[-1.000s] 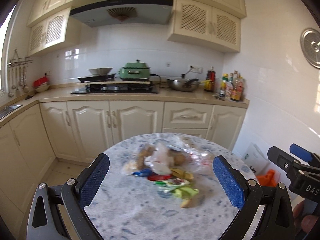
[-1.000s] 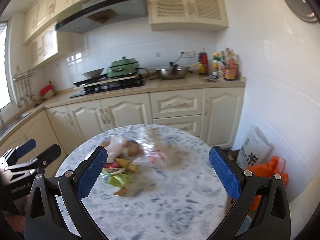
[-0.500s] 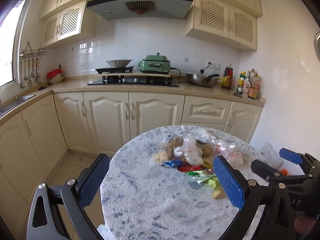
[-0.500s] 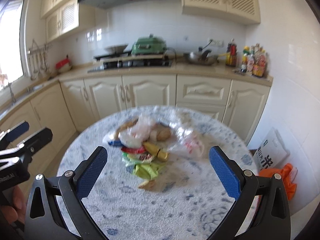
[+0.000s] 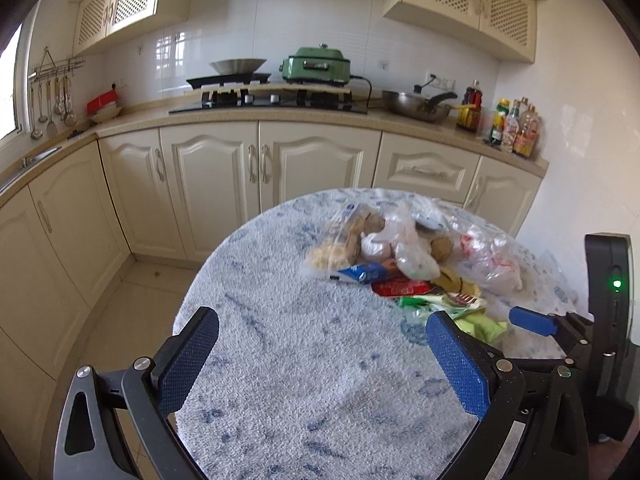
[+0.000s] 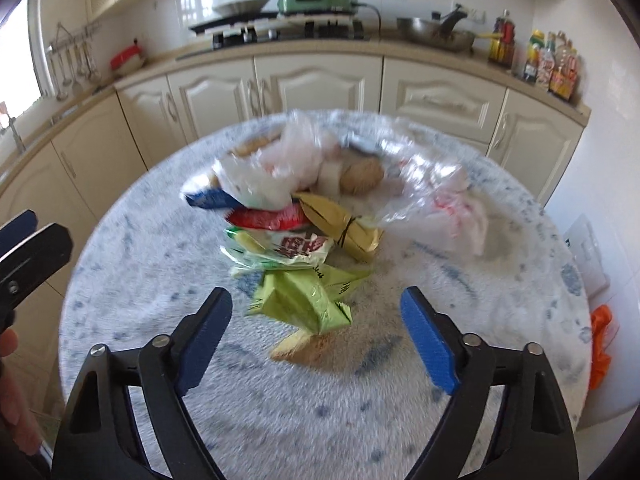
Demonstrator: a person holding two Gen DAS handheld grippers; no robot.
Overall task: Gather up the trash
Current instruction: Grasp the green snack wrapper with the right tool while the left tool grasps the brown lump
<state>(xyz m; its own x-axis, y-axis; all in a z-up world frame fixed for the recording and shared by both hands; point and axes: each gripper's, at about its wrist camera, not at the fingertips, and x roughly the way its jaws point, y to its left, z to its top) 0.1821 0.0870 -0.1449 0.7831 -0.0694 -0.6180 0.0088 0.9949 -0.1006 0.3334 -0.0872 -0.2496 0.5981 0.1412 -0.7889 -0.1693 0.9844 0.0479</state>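
A heap of trash (image 5: 400,264) lies on a round table (image 5: 304,392) covered in blue-flecked white cloth. In the right wrist view I see a green wrapper (image 6: 304,300), a red wrapper (image 6: 272,218), a gold packet (image 6: 340,224), a clear plastic bag (image 6: 436,200) and a brown scrap (image 6: 296,346). My right gripper (image 6: 316,308) is low over the table. Its jaws are closing, with the green wrapper and the scrap between them and the pads not touching either. My left gripper (image 5: 320,320) stands open over bare cloth, left of the heap, holding nothing.
Cream cabinets (image 5: 312,168) and a counter with a hob, a green cooker (image 5: 318,64), a wok (image 5: 416,104) and bottles (image 5: 516,128) run behind the table. An orange bag (image 6: 600,344) lies on the floor at the right. Floor tiles (image 5: 132,312) show left of the table.
Both grippers have come down and forward toward the table, tipping downward, so the heap looks larger. The right gripper's jaws have narrowed around the green wrapper. The left jaws are unchanged.
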